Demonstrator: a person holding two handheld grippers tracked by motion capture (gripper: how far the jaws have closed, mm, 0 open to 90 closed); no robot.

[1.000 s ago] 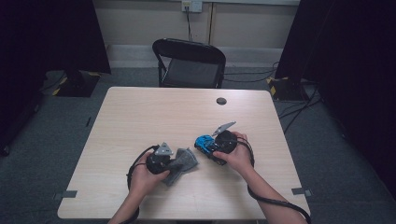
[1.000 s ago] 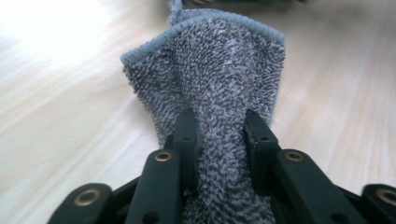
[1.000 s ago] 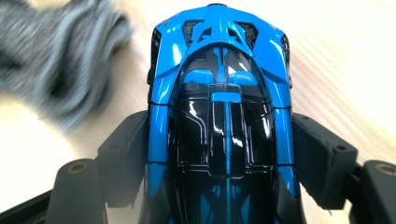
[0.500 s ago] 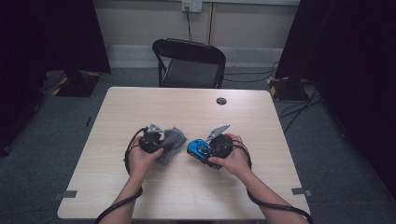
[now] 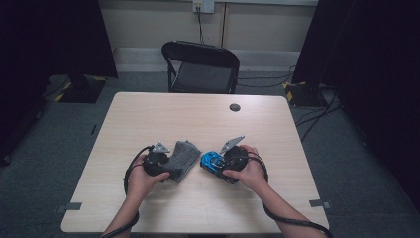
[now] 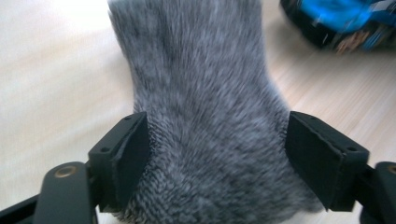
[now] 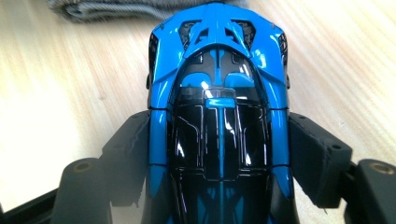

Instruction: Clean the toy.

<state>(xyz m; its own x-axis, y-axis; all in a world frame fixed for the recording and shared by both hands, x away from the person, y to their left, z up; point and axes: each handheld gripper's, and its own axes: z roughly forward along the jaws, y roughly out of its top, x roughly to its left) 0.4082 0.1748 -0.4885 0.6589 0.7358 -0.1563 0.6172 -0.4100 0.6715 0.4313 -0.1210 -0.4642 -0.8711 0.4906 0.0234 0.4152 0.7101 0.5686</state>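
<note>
A grey fuzzy cloth (image 5: 184,157) lies on the wooden table (image 5: 198,119), left of centre. My left gripper (image 5: 171,164) is at its near end. Its jaws have just been opening and now stand apart on either side of the cloth (image 6: 205,116), which lies between the pads without being squeezed. A blue and black toy car (image 5: 211,161) sits right of the cloth, nose toward it. My right gripper (image 5: 220,164) is shut on the car (image 7: 219,93), one pad against each flank. The cloth's edge (image 7: 126,9) lies just beyond the car's nose.
A small black round disc (image 5: 235,107) lies on the far part of the table. A black folding chair (image 5: 200,67) stands behind the far edge. Cables trail from both grippers toward the near edge. Bare tabletop surrounds the two hands.
The left gripper's jaws were pinched on the grey cloth and now stand spread around it. The left hand shifted the cloth away from the near edge. The right hand with the car barely moved.
</note>
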